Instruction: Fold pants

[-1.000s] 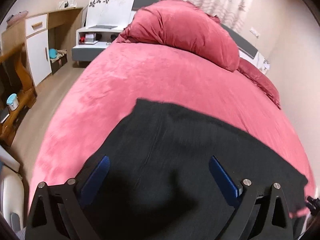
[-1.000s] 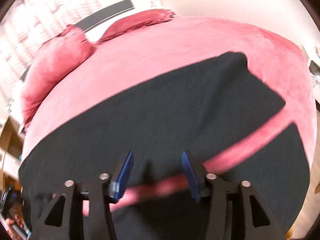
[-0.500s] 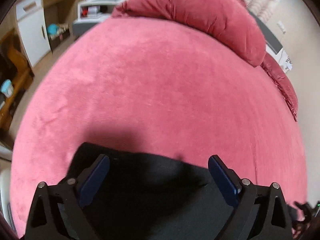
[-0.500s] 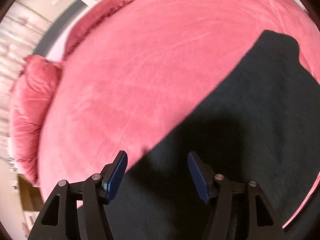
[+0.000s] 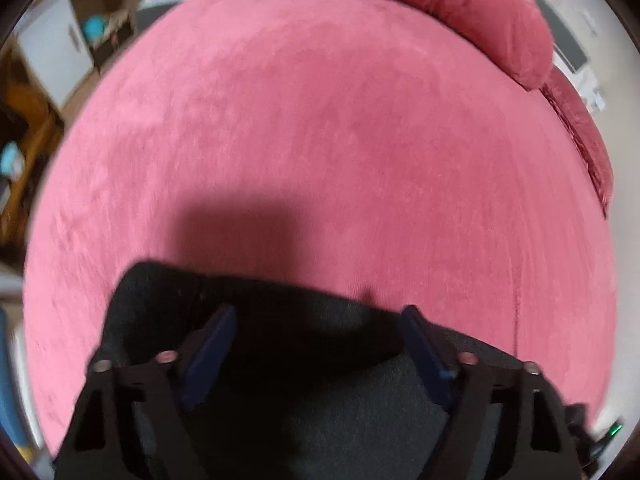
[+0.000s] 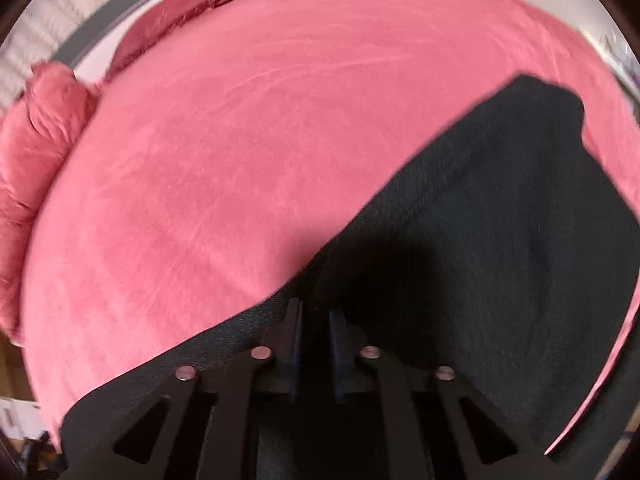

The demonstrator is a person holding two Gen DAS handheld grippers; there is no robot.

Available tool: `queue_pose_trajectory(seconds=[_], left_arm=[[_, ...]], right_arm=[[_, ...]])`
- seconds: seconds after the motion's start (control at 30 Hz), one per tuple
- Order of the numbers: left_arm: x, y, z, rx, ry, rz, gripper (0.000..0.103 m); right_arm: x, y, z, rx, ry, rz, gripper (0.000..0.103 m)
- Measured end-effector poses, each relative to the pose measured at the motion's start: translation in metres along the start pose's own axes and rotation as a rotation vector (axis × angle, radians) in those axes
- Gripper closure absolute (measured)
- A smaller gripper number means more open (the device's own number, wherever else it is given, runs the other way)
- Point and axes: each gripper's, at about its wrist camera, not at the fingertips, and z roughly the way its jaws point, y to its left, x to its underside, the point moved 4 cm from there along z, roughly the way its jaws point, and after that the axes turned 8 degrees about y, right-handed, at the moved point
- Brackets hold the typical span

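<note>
Black pants (image 6: 500, 220) lie flat on a pink bedspread (image 6: 260, 140). In the right wrist view my right gripper (image 6: 314, 320) sits low at the pants' far edge, its blue pads nearly together on the black cloth. In the left wrist view the pants (image 5: 160, 304) fill the bottom, with a rounded corner at the left. My left gripper (image 5: 318, 320) is open, its blue pads wide apart just above the pants' far edge, empty.
A rolled pink duvet (image 5: 440, 4) and a flat pillow (image 5: 580, 132) lie at the head of the bed. A white cabinet (image 5: 52, 48), wooden furniture (image 5: 24, 132) and floor are left of the bed.
Both grippers have dropped lower at the pants' far edge. The right gripper's fingers have closed from wide apart to nearly together on the cloth. The left stays open.
</note>
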Motion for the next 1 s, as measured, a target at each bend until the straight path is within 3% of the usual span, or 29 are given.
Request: queue_pose_trajectory(seconds=[0.17,0.23,0.33,0.4,0.47,0.57,0.7,0.87,1.0], left_arm=[[0.001,0.016,0.014,0.078,0.114,-0.209,0.031],[-0.002,0.017,0.014,0.092,0.118,-0.27,0.025],[-0.009,0.017,0.019,0.137,0.128,-0.362,0.008],[-0.011,0.011,0.025,0.105,0.14,-0.362,0.004],[-0.009,-0.001,0.03,0.011,0.15,-0.27,0.005],[0.004,-0.012,0.026,-0.14,0.085,-0.194,0.027],[0.015,-0.005,0.008,-0.133,-0.015,-0.181,0.077],[0.032,0.025,-0.009,0.134,0.007,-0.249,0.094],[0.053,0.05,-0.022,0.36,0.05,-0.338,0.096]], right_arm=[[0.023,-0.022,-0.005,-0.105,-0.057,0.058,0.095],[0.028,-0.029,-0.004,-0.136,-0.072,0.077,0.095],[0.033,-0.04,-0.004,-0.162,-0.09,0.08,0.095],[0.036,-0.041,-0.007,-0.172,-0.104,0.075,0.095],[0.043,-0.042,-0.016,-0.175,-0.119,0.062,0.095],[0.048,-0.043,-0.018,-0.177,-0.136,0.044,0.095],[0.049,-0.05,-0.023,-0.218,-0.114,0.083,0.095],[0.046,-0.06,-0.029,-0.308,-0.071,0.152,0.095],[0.044,-0.07,-0.047,-0.407,-0.073,0.187,0.096]])
